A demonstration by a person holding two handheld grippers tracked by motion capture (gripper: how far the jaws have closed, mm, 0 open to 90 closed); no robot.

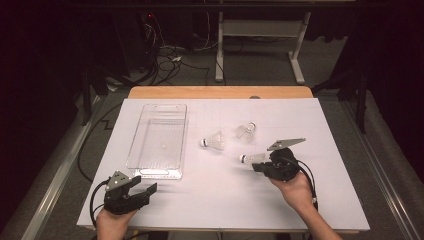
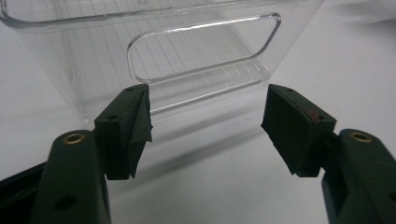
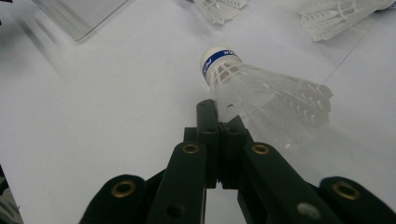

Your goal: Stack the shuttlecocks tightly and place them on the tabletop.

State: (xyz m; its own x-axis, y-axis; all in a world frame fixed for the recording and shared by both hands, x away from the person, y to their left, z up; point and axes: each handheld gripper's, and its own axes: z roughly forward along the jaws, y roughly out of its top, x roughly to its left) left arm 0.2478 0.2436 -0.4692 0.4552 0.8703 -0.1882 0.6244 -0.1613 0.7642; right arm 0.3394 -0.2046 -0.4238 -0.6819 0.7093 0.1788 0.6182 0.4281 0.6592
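Three white plastic shuttlecocks are on the white sheet right of centre. My right gripper is shut on the skirt of the nearest shuttlecock, whose blue-banded cork points away to the left. I cannot tell whether it is touching the sheet. Two more shuttlecocks lie farther off and free. A clear plastic bin stands left of centre with nothing in it. My left gripper is open just short of the bin's near handle wall and holds nothing.
The white sheet covers a wooden table whose far edge shows beyond it. Cables and a desk frame are on the dark floor behind. The bin's corner shows at the top left of the right gripper view.
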